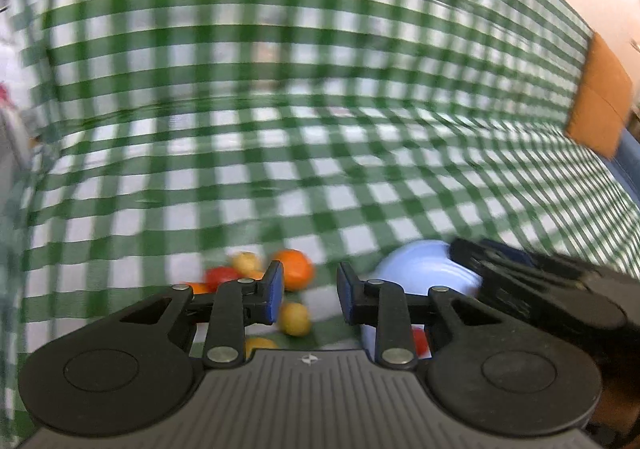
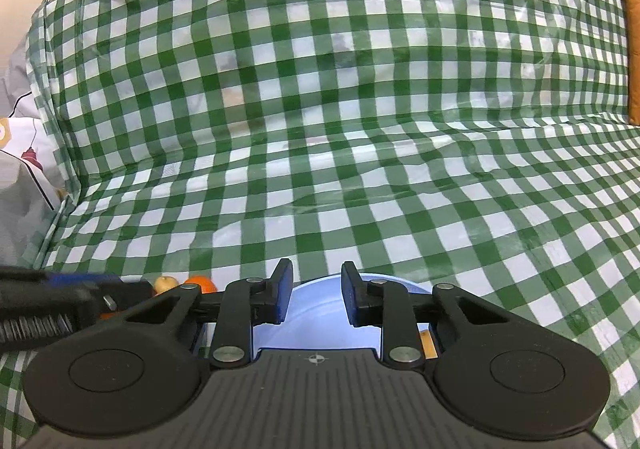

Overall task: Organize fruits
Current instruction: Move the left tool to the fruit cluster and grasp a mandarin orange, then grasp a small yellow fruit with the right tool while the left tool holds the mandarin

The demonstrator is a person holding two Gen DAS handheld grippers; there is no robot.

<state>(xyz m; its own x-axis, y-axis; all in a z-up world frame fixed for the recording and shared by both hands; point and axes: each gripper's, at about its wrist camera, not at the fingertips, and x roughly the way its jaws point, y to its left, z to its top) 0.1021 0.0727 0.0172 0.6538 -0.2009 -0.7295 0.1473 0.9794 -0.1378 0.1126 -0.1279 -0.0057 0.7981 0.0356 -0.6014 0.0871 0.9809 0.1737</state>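
Observation:
Several small fruits lie on the green checked cloth in the blurred left wrist view: an orange (image 1: 295,269), a red fruit (image 1: 221,276), a pale yellow one (image 1: 245,260) and a yellow one (image 1: 295,318). My left gripper (image 1: 310,291) is open and empty above them. A light blue bowl (image 1: 428,269) stands to their right, with the right gripper (image 1: 520,281) over it. In the right wrist view, my right gripper (image 2: 316,295) is open and empty above the blue bowl (image 2: 320,313). The orange (image 2: 201,282) and a pale fruit (image 2: 166,282) show at the left.
The checked cloth (image 2: 320,129) covers the flat surface and rises up a backrest behind. An orange-brown cushion edge (image 1: 600,97) sits at the far right. White fabric (image 2: 20,177) lies at the left edge.

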